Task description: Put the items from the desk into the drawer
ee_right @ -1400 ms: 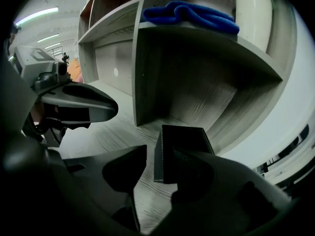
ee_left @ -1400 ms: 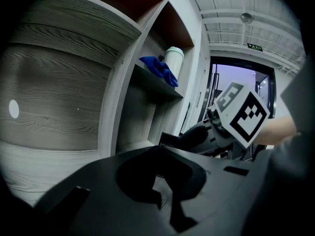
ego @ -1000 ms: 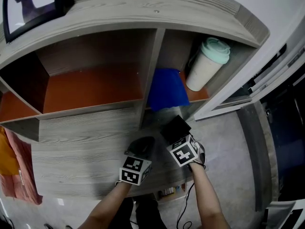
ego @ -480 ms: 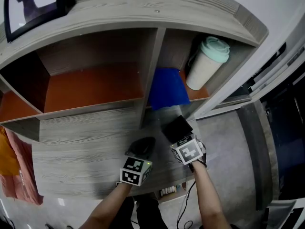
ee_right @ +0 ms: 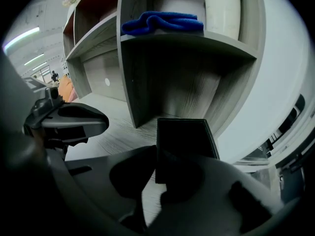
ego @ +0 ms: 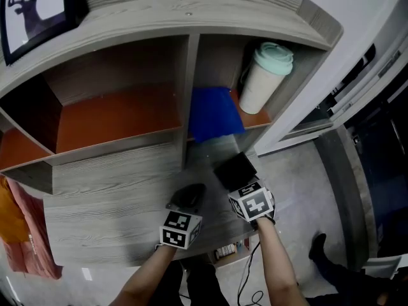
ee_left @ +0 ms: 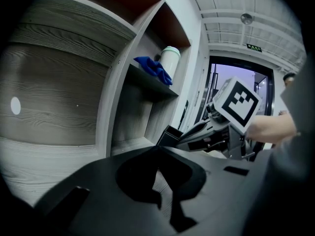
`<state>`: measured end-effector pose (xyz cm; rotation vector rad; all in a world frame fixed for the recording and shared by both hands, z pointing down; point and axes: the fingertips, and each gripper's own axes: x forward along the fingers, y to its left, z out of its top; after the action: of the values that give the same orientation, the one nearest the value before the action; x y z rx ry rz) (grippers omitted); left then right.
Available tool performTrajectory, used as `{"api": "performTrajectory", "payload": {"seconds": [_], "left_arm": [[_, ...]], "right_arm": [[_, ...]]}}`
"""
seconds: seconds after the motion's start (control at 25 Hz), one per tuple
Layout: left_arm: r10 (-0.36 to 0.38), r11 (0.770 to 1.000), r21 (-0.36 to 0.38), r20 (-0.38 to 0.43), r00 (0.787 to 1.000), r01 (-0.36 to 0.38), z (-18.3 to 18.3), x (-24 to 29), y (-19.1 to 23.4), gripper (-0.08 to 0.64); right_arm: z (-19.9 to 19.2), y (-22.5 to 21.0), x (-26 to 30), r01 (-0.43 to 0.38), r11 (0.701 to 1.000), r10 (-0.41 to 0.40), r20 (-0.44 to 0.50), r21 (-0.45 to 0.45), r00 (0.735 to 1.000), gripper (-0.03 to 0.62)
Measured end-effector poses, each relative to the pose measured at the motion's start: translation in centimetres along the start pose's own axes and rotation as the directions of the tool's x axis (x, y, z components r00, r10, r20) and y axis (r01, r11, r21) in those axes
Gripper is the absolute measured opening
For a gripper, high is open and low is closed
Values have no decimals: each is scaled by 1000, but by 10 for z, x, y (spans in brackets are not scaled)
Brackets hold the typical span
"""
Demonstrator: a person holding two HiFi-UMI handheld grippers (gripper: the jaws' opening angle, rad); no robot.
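Right tool point(ego: 238, 183) has just been closing its jaws on the black box point(ego: 234, 169) at the desk point(ego: 108, 203) and grips it, seemingly ready for the drawer; left tool point(ego: 190, 194) rests closed, empty.

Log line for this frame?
right gripper: jaws just been closing, gripping black box at desk's right end | left gripper: shut, empty, over desk
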<state>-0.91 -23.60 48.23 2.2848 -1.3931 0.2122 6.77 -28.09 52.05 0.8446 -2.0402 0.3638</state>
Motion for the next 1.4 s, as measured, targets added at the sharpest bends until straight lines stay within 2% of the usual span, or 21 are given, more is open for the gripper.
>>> {"api": "performTrajectory", "payload": {"seconds": [0.8, 1.4], "left_arm": [[-47, 997, 64, 25, 999, 45, 17, -18, -51, 9], [-93, 992, 91, 39, 995, 89, 20, -48, -103, 9]], "right_arm": [[-22, 15, -57, 23, 994, -32, 91, 104, 995, 37], [-49, 32, -127, 60, 970, -106, 186, 236, 977, 37]]}}
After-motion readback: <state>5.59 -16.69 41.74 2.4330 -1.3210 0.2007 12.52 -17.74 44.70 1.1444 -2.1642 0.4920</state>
